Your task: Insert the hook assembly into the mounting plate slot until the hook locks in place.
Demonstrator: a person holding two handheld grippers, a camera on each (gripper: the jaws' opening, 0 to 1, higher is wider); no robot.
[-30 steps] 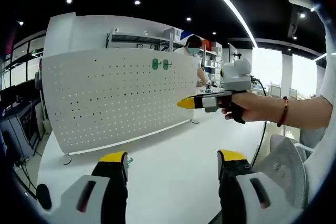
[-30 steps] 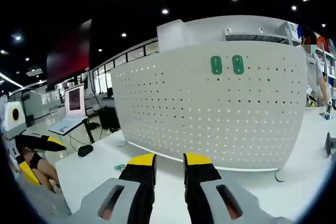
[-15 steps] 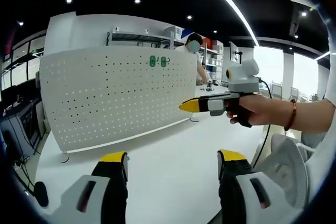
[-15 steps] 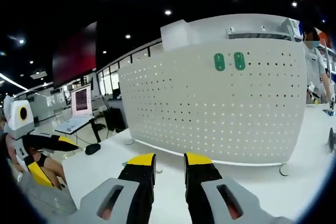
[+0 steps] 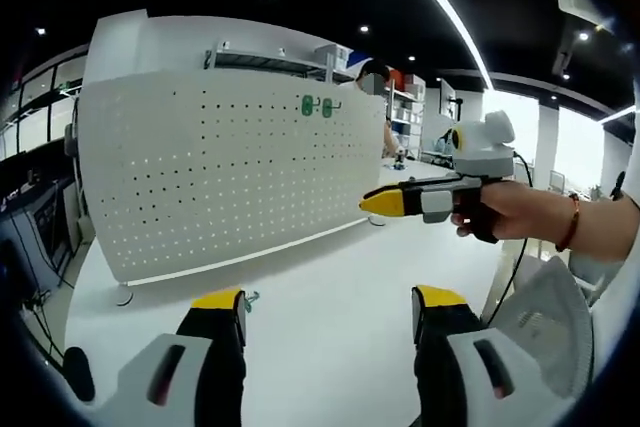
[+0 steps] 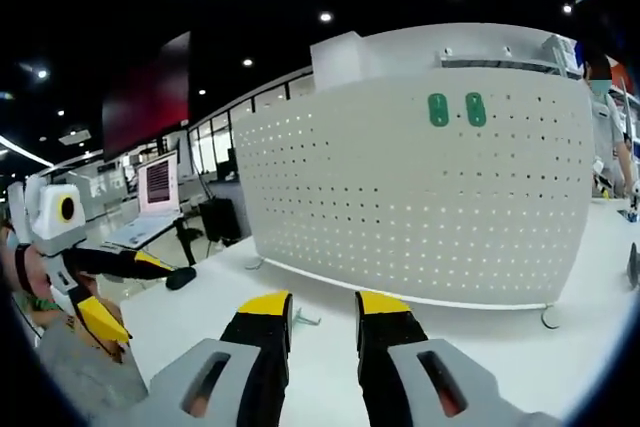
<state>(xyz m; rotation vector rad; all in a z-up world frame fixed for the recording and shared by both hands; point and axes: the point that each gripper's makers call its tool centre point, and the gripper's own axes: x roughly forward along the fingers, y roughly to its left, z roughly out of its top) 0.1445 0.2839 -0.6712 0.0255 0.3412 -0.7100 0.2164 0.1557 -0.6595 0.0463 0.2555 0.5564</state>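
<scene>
White pegboard (image 5: 220, 172) stands upright on the table (image 5: 330, 297) in the left gripper view, two green hooks (image 5: 316, 105) near its top edge. Left gripper (image 5: 325, 305) jaws are spread wide, holding nothing. Right gripper (image 5: 385, 204) comes in from the right, held in a hand (image 5: 500, 215); can't tell its gap here.

Right gripper view: right gripper (image 6: 322, 307) jaws sit narrow, nothing between them. A small metal hook (image 6: 305, 320) lies on the table just beside the left jaw. Left gripper (image 6: 130, 287) hangs off to the left.
</scene>
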